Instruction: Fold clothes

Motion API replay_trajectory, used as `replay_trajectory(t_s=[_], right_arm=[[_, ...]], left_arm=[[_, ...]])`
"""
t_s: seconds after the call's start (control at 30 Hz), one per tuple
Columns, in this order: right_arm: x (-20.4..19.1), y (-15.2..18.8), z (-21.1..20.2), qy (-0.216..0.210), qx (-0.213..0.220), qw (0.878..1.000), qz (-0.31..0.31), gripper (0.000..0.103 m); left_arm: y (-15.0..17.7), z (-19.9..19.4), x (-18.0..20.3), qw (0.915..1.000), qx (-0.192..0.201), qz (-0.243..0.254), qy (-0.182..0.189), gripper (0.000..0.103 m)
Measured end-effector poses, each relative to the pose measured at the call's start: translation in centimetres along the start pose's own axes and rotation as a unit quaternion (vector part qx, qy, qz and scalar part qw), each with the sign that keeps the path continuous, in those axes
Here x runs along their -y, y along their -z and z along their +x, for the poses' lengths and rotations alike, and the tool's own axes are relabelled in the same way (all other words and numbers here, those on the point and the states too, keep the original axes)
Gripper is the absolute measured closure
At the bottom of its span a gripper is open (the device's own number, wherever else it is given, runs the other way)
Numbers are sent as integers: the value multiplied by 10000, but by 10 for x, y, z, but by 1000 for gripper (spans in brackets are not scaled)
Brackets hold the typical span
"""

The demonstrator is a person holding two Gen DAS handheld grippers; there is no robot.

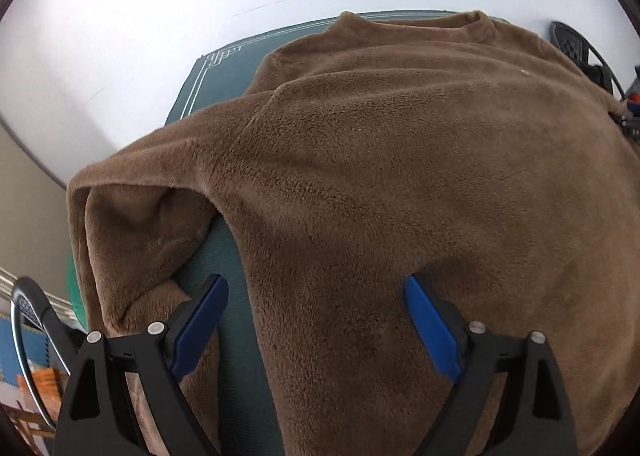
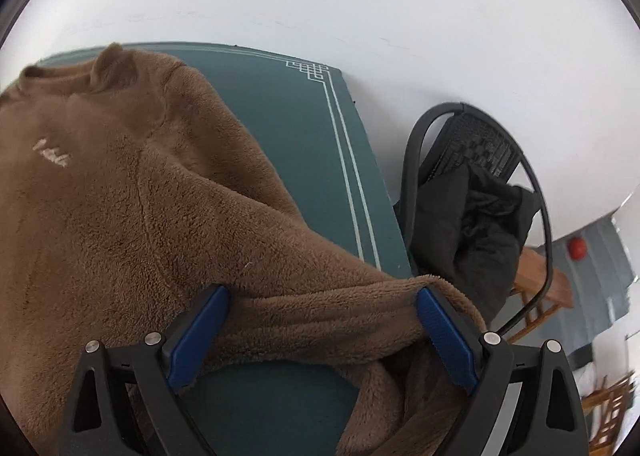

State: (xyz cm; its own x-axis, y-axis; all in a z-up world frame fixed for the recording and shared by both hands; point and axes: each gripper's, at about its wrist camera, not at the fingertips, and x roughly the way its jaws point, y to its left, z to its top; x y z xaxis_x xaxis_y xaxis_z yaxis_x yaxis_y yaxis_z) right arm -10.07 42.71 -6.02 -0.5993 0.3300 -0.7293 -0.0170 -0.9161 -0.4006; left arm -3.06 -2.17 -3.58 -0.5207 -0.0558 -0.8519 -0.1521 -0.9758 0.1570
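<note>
Evidently both fingers (image 1: 316, 330) (image 2: 322, 336) gape wide, holding nothing; right should pinch the sleeve (image 2: 320, 312) squarely toward 12 o'clock

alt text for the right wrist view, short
The open right hand-held gripper straddles a sleeve of a brown fleece sweater spread on a green table. A black chair with dark clothing stands beside the table.
</note>
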Motion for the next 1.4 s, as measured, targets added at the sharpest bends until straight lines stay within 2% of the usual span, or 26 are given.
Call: replay_trajectory(t_s=[0.13,0.3,0.57,0.6,0.77,0.93,1.1,1.17,1.2,1.27,1.3,1.33,1.4], right_arm=[[-8,11,-34,87,230,9993,-299,7],[4,56,-127,-33,1029,9945,-199,7],[26,131,-280,-245,2342,9719,16,7],[23,140,-286,-271,2392,9706,-31,6],[-15,182,-285,-403,2313,9709,-480,6],[-54,224,-284,-534,2229,9689,-928,6],[-92,266,-282,-663,2140,9648,-1374,6],[-107,272,-277,-312,2161,9610,-1698,7],[-115,273,-274,-62,2168,9580,-1878,11],[-129,274,-264,432,2171,9492,-2236,30],[-132,273,-259,526,2145,9473,-2320,48],[-132,271,-257,472,2107,9490,-2297,57],[-130,264,-253,292,2048,9538,-2177,57]], left_arm=[[14,-15,-1,10000,52,-14,-44,10],[38,-46,5,9994,340,6,6,10],[72,-97,10,9956,900,-70,237,10],[77,-104,9,9949,970,-104,245,10],[103,-128,5,9922,1185,-310,229,5],[131,-142,1,9913,1194,-525,174,4],[152,-139,0,9904,1119,-786,226,4],[158,-137,-1,9898,1085,-890,254,4],[161,-136,-2,9895,1068,-941,268,4],[167,-134,-3,9887,1034,-1044,298,4],[169,-132,-3,9883,1016,-1095,313,4],[172,-131,-4,9878,999,-1146,328,4],[177,-130,-5,9869,974,-1229,367,4]])
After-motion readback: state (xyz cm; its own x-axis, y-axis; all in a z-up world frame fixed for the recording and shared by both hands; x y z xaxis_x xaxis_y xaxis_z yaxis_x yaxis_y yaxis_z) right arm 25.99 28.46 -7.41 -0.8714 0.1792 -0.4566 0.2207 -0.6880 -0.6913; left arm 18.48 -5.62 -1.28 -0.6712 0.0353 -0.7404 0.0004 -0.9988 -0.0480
